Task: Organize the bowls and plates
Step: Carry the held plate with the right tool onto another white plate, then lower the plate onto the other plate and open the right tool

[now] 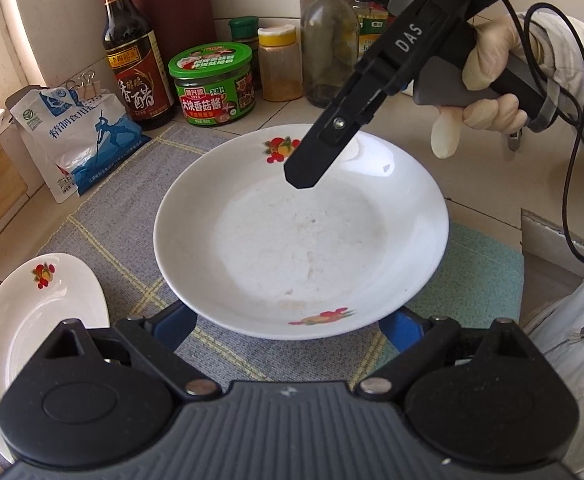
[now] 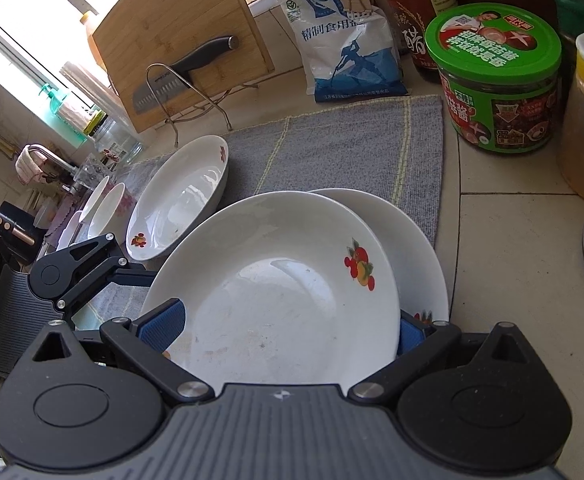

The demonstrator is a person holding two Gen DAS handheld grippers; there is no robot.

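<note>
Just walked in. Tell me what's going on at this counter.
A person is sorting dishes with a tool in each hand. Both tools are at one white fruit-patterned plate on the grey mat. The left tool has its pads spread at the near rim, and the right tool is over the far side, also spread. Neither visibly pinches it. A second plate lies under it and a third plate is beside it.

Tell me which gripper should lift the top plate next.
Probably right. The right gripper's open jaws straddle the top plate's rim, one pad in front of it and one behind, so closing could pinch it. The left gripper's pads both sit behind that plate's near edge, gripping nothing.
</note>
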